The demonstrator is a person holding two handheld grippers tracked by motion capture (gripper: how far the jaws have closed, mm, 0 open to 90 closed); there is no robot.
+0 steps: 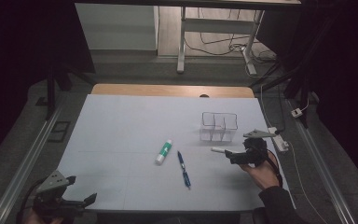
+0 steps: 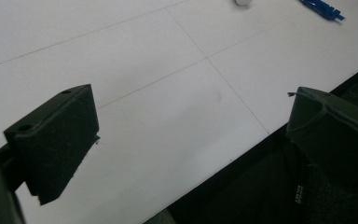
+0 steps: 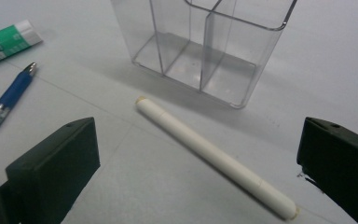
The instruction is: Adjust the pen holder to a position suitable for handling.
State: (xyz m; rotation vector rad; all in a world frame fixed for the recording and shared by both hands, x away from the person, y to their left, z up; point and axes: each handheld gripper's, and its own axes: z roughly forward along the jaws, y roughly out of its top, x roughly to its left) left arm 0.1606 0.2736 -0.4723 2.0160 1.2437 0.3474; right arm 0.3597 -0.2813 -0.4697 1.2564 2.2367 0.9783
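The right hand [image 1: 261, 173] comes in from the lower right of the table [image 1: 121, 121], wrist low, holding the right gripper [image 1: 228, 155] level and aimed left across the white sheet. Its jaws stand wide apart with nothing between them but the marker [image 3: 214, 156], which lies flat on the sheet in the gap and touches neither jaw. The marker is a plain white stick with a faint yellowish tip at the end nearer the holder [image 3: 205, 51]; in the high view its long axis runs roughly left to right, one end poking out left of the jaws, just in front of the holder. The holder is clear plastic, upright, split into compartments. Farther left lie a blue pen [image 1: 183, 169], its length running near to far, and a white and green glue stick [image 1: 163, 151], tilted. The left gripper [image 1: 81, 201] rests at the near left edge of the table, jaws wide open, over bare sheet at the edge.
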